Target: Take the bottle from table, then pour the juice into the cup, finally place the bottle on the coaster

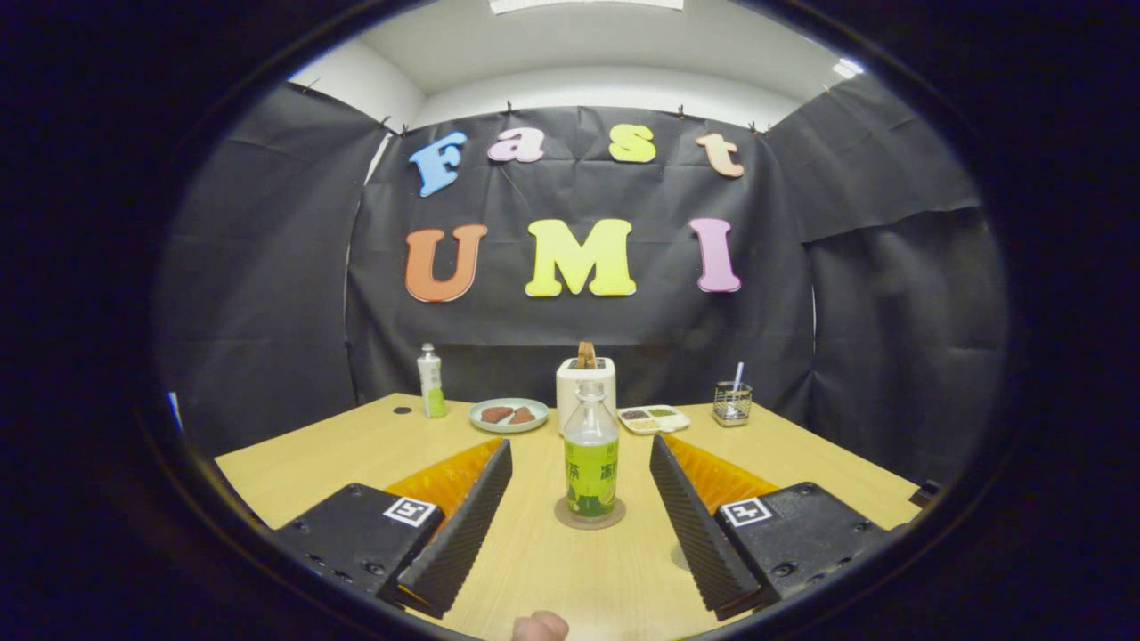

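A clear bottle (590, 463) with a green label and a white cap stands upright on a round brown coaster (565, 517) on the wooden table (347, 445). My gripper (582, 441) is open, with a finger on each side of the bottle. Both fingers stand apart from the bottle with clear gaps, and the bottle sits about level with the fingertips. A small rounded patch (679, 557) shows on the table by the inner edge of the right finger; I cannot tell what it is.
Just behind the bottle stands a white toaster (570, 392) with bread in it. Along the table's far edge are a white-and-green bottle (431, 381), a plate (508, 415) of toast pieces, a small divided tray (655, 418) and a wire holder (732, 402). A person's fingertip (540, 626) shows below the fingers.
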### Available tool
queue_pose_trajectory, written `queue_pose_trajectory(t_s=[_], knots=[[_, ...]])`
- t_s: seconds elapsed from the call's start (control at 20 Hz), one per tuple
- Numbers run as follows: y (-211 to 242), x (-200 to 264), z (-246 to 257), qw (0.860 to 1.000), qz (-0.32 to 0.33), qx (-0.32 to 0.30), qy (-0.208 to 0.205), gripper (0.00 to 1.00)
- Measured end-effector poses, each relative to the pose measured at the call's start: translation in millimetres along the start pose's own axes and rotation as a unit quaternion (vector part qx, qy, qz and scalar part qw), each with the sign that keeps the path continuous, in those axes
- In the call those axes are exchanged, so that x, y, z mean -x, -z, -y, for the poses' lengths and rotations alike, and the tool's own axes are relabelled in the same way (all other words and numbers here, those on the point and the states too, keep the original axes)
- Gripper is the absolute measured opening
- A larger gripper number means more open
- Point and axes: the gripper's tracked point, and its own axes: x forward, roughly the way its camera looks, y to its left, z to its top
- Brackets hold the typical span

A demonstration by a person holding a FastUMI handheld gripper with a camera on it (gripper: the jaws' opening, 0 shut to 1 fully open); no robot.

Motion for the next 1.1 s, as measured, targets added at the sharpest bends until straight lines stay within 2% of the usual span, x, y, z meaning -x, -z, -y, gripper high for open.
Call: queue_pose_trajectory(t_s=[0.35, 1.1], knots=[[-5, 50, 11, 1.000, 0.018, 0.008, -0.008, 1.00], [-18, 87, 3, 0.998, 0.051, 0.022, -0.035, 1.00]])
